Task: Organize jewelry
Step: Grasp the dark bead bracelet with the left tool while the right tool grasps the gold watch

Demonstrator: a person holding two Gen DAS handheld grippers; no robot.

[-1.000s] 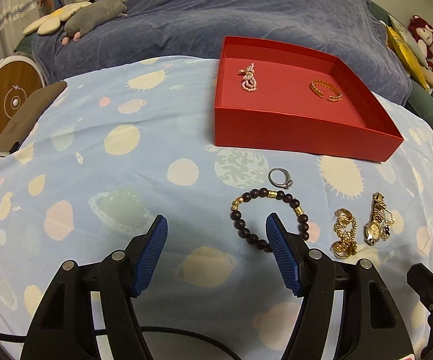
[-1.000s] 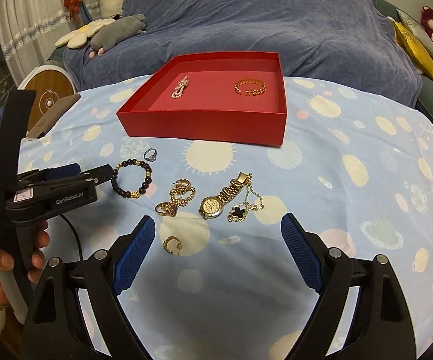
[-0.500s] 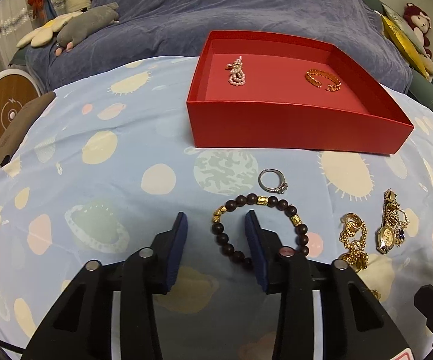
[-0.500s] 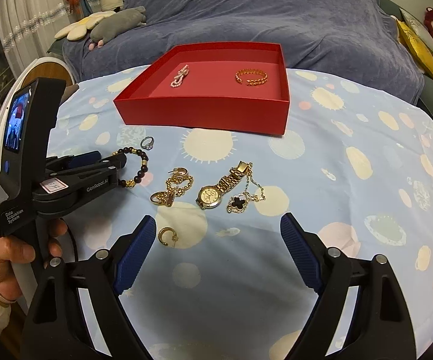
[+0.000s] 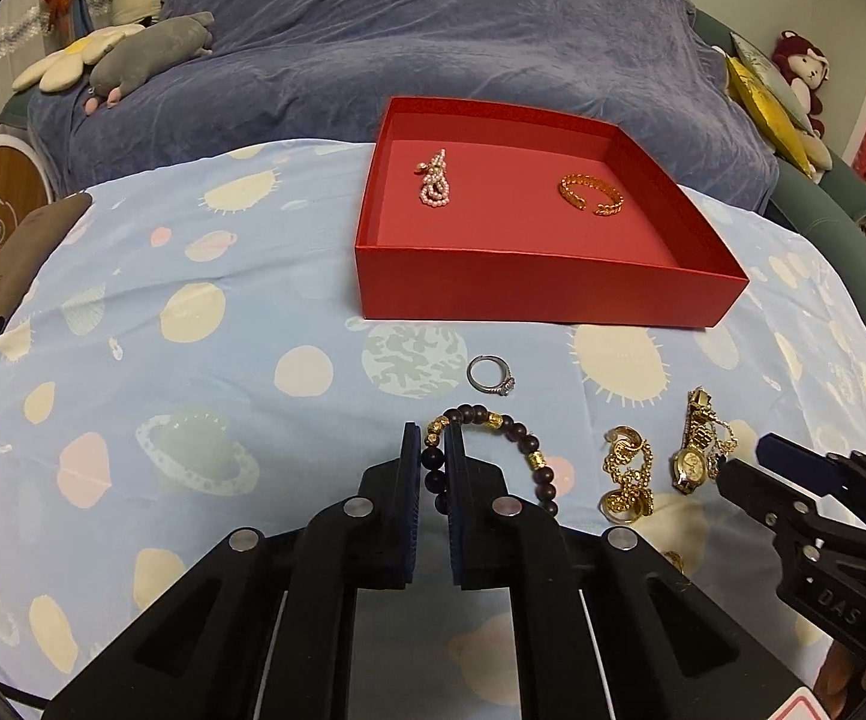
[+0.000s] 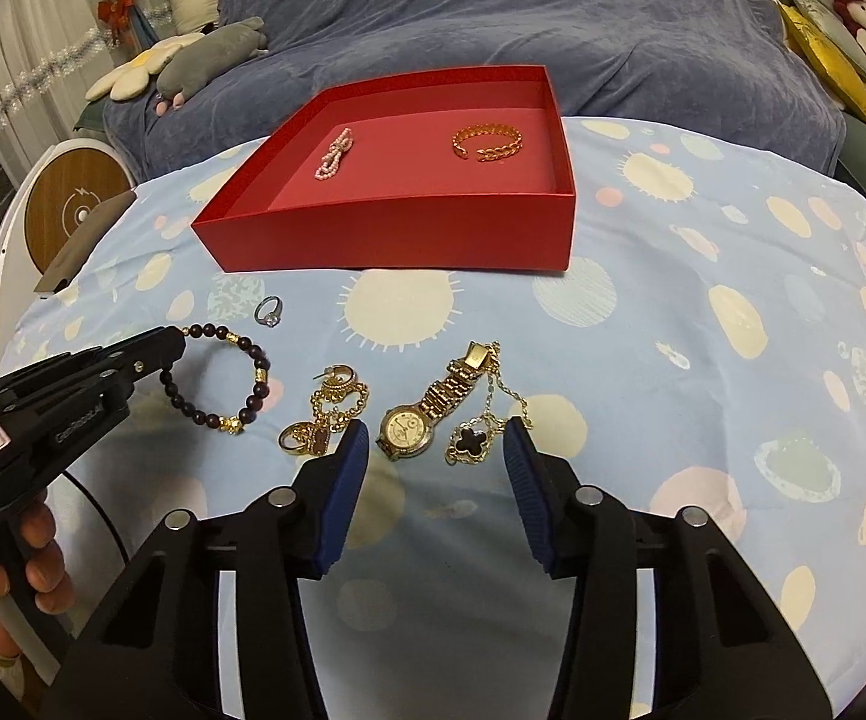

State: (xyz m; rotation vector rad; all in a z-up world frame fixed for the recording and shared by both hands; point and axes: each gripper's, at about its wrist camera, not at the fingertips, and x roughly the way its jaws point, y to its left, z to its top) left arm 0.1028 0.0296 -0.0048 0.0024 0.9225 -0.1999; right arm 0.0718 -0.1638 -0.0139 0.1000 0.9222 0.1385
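- Beaded bracelet [image 5: 496, 450]: dark round beads with gold spacers, lying on the patterned cloth [image 5: 133, 360] in front of the red box [image 5: 541, 294]. Probably light, limp on its cord, beads hard and smooth; best pinched across one bead run, as it is here.
- Left gripper [image 5: 433, 468]: jaws nearly closed, pinching the bracelet's left arc.
- Right gripper [image 6: 436, 450]: spread wide, empty, poised over the gold watch [image 6: 409, 429] and clover chain [image 6: 475, 441].
- Silver ring [image 5: 490, 375]: just beyond the bracelet.
- Box contents: pearl strand [image 5: 435, 186], gold cuff [image 5: 589, 195].
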